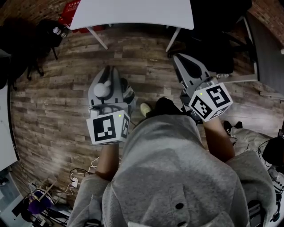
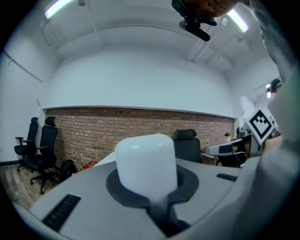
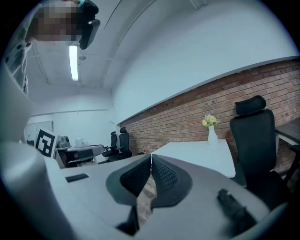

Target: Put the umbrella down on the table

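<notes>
My left gripper (image 1: 109, 76) is shut on the umbrella's white rounded handle (image 1: 104, 88), held over the wood floor. Folded grey and dark umbrella fabric (image 1: 128, 95) shows just to its right. In the left gripper view the handle (image 2: 145, 159) stands upright between the dark pads of the left gripper (image 2: 150, 183) and fills the gap. My right gripper (image 1: 181, 61) points toward the white table (image 1: 133, 13); in its own view the right gripper (image 3: 151, 158) has its ribbed pads touching at the tips with nothing between them. The table (image 3: 201, 154) lies ahead of it.
A vase of yellow flowers (image 3: 212, 129) stands on the table's far end. A black office chair (image 3: 255, 136) sits to the table's right, more chairs (image 2: 40, 150) along the brick wall. Cables (image 1: 77, 177) lie on the floor at lower left.
</notes>
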The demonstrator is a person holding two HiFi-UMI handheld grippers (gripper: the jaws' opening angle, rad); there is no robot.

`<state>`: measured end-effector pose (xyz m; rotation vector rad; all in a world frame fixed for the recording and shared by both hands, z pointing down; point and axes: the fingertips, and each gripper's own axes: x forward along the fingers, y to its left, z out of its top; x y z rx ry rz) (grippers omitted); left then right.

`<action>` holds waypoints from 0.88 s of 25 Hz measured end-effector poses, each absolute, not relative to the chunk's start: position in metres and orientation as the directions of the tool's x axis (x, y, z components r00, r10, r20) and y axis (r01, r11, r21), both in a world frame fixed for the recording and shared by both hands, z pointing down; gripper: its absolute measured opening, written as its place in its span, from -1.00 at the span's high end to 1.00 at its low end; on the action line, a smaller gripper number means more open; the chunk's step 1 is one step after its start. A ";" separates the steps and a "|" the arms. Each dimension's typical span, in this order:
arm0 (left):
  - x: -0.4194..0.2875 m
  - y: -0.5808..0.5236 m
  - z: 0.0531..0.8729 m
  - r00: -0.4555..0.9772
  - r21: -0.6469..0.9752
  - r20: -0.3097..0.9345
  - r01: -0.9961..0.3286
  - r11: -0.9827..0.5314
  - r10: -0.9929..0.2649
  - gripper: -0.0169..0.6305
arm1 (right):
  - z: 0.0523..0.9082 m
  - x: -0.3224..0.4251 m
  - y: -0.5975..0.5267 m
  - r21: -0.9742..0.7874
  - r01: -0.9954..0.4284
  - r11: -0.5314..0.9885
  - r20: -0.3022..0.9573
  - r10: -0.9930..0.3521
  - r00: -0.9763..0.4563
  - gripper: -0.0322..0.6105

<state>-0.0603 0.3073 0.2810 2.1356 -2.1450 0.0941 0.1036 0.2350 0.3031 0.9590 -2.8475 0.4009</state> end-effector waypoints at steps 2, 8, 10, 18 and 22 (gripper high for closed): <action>-0.064 0.309 0.280 -0.004 0.037 0.120 -0.999 0.009 -0.993 0.78 | 0.302 0.100 0.235 -0.210 -0.608 0.765 0.191 -0.578 -0.793 0.82; -0.067 0.305 0.282 -0.004 0.035 0.117 -0.999 0.008 -0.993 0.77 | 0.303 0.093 0.231 -0.199 -0.603 0.773 0.193 -0.572 -0.797 0.82; -0.069 0.305 0.282 -0.003 0.038 0.117 -0.999 0.008 -0.993 0.78 | 0.303 0.090 0.230 -0.196 -0.600 0.775 0.195 -0.569 -0.799 0.82; -0.074 0.292 0.282 -0.005 0.030 0.117 -1.000 0.008 -0.993 0.77 | 0.307 0.084 0.218 -0.208 -0.600 0.772 0.193 -0.569 -0.799 0.82; -0.074 0.280 0.284 0.009 0.022 0.119 -1.000 -0.007 -0.993 0.77 | 0.310 0.083 0.207 -0.213 -0.603 0.769 0.190 -0.572 -0.798 0.82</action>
